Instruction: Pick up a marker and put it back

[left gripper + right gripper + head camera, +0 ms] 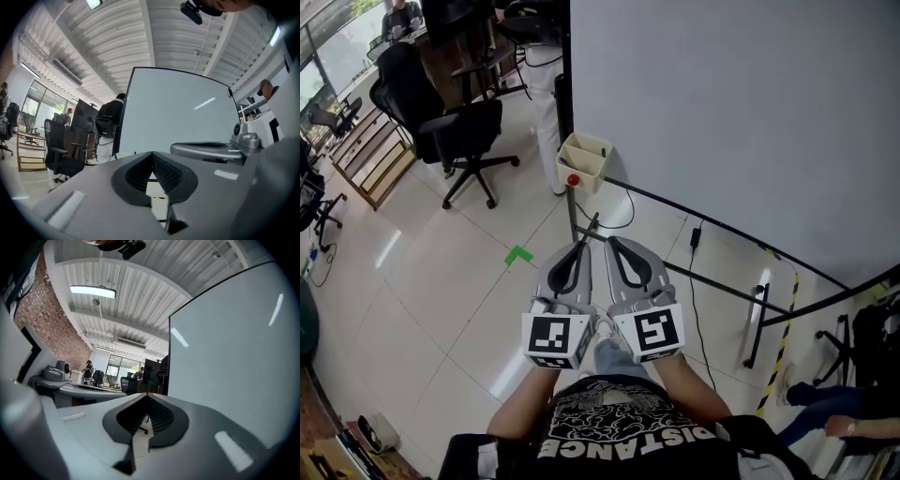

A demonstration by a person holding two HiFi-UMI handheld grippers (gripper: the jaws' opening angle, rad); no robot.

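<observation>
A cream marker box (584,161) hangs at the lower left corner of the whiteboard (722,112), with a red round item (573,180) just below it. What lies inside the box is too small to make out. My left gripper (583,244) and right gripper (613,242) are held side by side, pointing level toward the board's stand, well short of the box. In the left gripper view the left gripper (152,153) has its pads meeting with nothing between them. The right gripper (146,393) is likewise shut and empty beside the whiteboard (234,357).
The whiteboard's black stand legs (757,323) and a dangling cable (694,239) cross the tiled floor ahead. Black office chairs (459,131) stand at the left, by a wooden shelf (370,155). A green tape mark (517,254) is on the floor. A person's legs (834,412) show at the right.
</observation>
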